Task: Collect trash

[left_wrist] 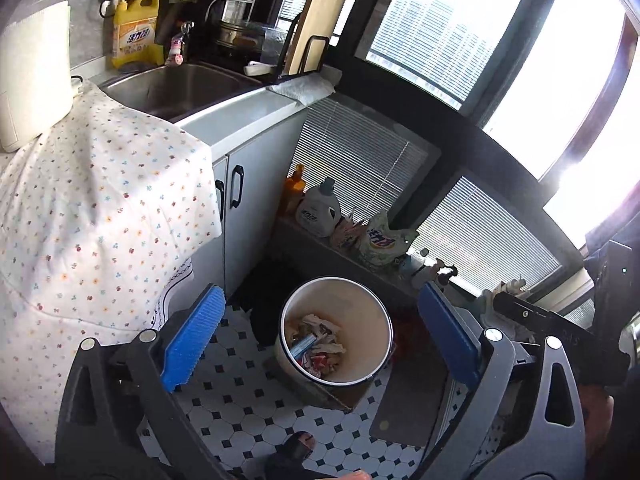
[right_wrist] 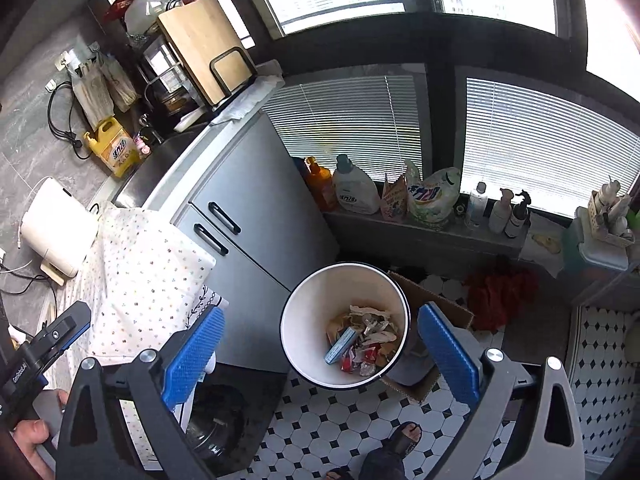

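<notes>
Trash (right_wrist: 362,340) lay crumpled at the bottom of the white bin (right_wrist: 304,312), which stood on the tiled floor (right_wrist: 332,416) at six o'clock from the window ledge. Both the left gripper (left_wrist: 320,340) and right gripper (right_wrist: 320,344) hung above it, jaws spread wide, holding nothing.

The left gripper (left_wrist: 320,342) has dark grey plastic arms with triangular cut-outs, round silver screws at the joints, and two fingers faced with ribbed bright blue pads (left_wrist: 194,336). The right gripper (right_wrist: 320,352) is built the same, its blue pads (right_wrist: 448,354) finely dotted. A black handle bears small white lettering. The person wears a black open-toed sandal (right_wrist: 402,442) and dark trousers.
</notes>
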`<state>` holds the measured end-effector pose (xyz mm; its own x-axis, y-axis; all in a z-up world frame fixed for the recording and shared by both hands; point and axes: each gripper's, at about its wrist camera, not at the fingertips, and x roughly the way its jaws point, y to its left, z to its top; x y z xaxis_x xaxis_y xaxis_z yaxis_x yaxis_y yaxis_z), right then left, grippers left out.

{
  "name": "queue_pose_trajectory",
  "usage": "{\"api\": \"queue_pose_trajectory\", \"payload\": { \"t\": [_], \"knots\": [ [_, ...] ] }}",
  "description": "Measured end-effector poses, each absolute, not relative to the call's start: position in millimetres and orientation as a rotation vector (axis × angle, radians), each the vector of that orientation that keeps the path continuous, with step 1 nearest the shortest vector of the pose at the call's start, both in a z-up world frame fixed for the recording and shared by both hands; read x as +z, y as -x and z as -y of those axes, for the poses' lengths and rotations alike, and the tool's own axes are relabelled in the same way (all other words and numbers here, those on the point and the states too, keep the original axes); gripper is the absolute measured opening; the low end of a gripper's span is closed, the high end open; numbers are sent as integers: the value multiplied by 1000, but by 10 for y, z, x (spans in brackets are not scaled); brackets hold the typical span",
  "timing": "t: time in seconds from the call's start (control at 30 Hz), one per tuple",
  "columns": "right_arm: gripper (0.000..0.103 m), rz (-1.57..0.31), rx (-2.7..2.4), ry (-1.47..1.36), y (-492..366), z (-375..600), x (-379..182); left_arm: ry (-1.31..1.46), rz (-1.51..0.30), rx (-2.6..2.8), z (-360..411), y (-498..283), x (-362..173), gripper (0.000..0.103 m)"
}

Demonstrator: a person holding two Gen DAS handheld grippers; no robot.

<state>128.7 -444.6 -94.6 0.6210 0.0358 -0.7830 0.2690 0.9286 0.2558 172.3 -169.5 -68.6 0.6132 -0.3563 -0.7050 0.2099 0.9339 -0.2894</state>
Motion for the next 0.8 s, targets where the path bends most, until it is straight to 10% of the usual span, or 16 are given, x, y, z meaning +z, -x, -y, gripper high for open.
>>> {"api": "queue_pose_trajectory", "payload": {
  "t": [0.8],
  "knots": [
    [95, -824, -21, -226, -303, 2824, -315, 126, -649, -125, -159, -116, 134, 97]
  ]
}}
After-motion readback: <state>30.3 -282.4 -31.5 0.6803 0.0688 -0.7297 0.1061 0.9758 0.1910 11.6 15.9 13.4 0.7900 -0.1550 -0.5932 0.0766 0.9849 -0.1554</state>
